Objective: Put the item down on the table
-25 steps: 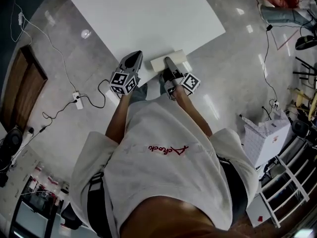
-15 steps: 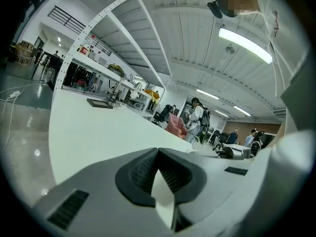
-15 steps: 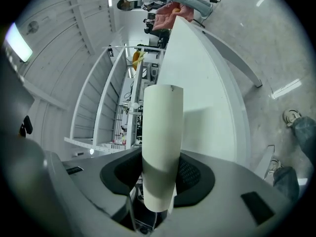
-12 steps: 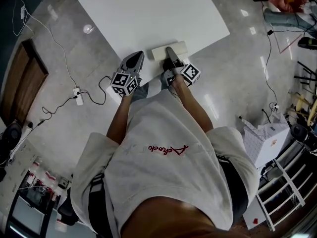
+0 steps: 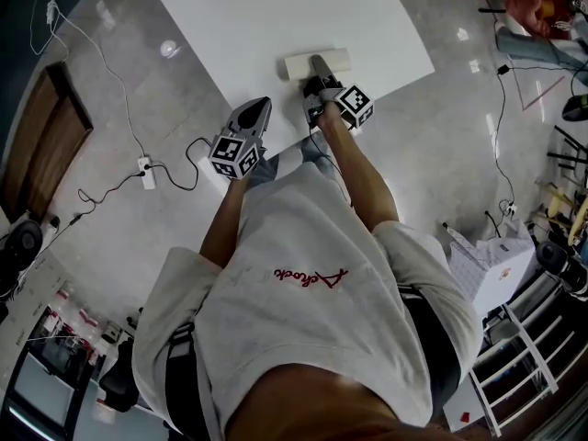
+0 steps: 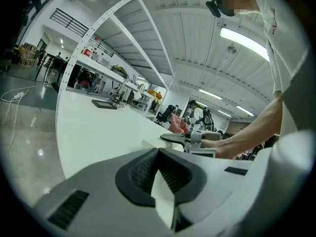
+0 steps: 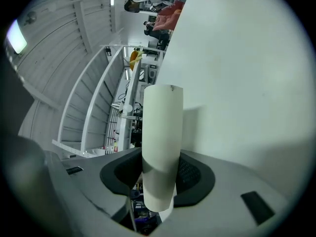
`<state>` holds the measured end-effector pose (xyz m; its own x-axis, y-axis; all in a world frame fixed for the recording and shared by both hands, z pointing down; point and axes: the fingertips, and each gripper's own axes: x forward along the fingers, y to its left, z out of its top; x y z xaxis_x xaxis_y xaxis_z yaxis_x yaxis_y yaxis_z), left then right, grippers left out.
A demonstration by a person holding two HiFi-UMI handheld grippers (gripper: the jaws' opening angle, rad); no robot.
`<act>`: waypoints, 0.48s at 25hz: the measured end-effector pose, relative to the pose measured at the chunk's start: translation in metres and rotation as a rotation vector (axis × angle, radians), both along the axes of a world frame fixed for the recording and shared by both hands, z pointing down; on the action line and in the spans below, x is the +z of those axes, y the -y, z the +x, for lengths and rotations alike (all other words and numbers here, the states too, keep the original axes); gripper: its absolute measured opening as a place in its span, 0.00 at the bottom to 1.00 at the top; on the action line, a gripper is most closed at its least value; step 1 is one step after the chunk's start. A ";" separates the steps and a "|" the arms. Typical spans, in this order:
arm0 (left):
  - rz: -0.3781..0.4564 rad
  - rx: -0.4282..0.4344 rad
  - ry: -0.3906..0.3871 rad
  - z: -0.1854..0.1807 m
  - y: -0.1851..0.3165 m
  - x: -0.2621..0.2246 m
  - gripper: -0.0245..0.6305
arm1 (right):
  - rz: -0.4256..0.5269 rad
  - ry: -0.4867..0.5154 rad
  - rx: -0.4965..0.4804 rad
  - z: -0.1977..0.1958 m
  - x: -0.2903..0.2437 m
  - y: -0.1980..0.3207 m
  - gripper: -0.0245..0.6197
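Observation:
A cream-white roll (image 5: 294,67) lies crosswise in my right gripper (image 5: 318,70), which is shut on it over the white table (image 5: 276,16) near its front edge. In the right gripper view the roll (image 7: 162,132) stands between the dark pads (image 7: 195,174), its shadow falling on the table (image 7: 237,83); I cannot tell if it touches. My left gripper (image 5: 254,108) is shut and holds nothing, just off the table's edge, left of the right one. The left gripper view shows its jaw tips met (image 6: 158,152) and the right gripper (image 6: 185,138) ahead.
A power strip with cables (image 5: 147,168) lies on the grey floor to the left, beside a brown wooden panel (image 5: 41,154). A white box (image 5: 487,265) and a white rack (image 5: 514,338) stand at the right. Shelving and benches (image 6: 98,58) run beyond the table.
My right gripper has carried the roll further in over the table, away from the person. The left gripper has stayed by the table's edge.

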<state>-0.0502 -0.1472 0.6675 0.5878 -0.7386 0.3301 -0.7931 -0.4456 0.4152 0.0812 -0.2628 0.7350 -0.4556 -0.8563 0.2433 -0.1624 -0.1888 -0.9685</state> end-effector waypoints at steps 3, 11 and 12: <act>0.000 -0.011 0.000 -0.005 0.001 -0.001 0.06 | -0.030 -0.007 0.016 -0.001 0.003 0.015 0.33; 0.006 -0.020 -0.011 -0.013 0.008 -0.003 0.07 | -0.194 -0.020 0.072 -0.001 0.018 0.027 0.31; 0.007 -0.019 -0.012 -0.012 0.008 -0.004 0.07 | -0.218 -0.017 0.075 -0.001 0.020 0.027 0.31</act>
<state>-0.0626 -0.1556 0.6638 0.5778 -0.7518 0.3178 -0.7962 -0.4335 0.4221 0.0802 -0.2902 0.7545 -0.3865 -0.8140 0.4336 -0.1562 -0.4056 -0.9006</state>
